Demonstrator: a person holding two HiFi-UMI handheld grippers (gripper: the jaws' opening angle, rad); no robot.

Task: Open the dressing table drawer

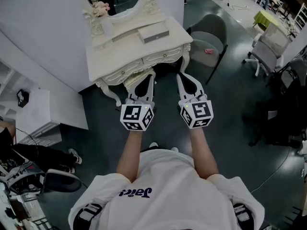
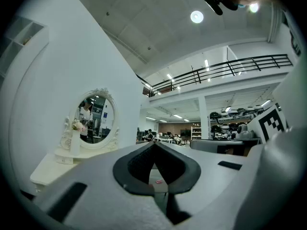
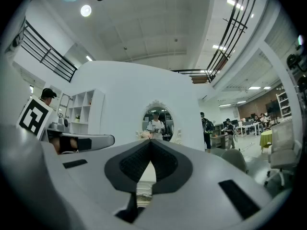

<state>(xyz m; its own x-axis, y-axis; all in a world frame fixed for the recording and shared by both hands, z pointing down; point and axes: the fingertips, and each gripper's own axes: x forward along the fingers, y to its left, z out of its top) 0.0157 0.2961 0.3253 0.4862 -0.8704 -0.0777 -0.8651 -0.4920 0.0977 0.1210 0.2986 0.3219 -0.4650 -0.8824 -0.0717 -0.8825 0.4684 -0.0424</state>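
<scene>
**Both claws clenched, drawer shut**

I am taking the dressing table (image 1: pixel 120 56) as my reference. On its top, a vase (image 1: pixel 106 25) is holding pale pink flowers (image 1: pixel 100 8), and a small grey box (image 1: pixel 154 33) is sitting beside it with its lid down, so I cannot see its contents. The drawer (image 1: pixel 165 56) is sitting shut in the table's front rail. Its long axis is running along that front edge, and its face is pointing toward me.

I am holding both arms straight out, side by side, with both grippers level. The left gripper (image 1: pixel 151 76) and the right gripper (image 1: pixel 181 78) are pointing at the table's front, with their tips near the rail. Both are clenched, tips meeting, gripping nothing.
</scene>
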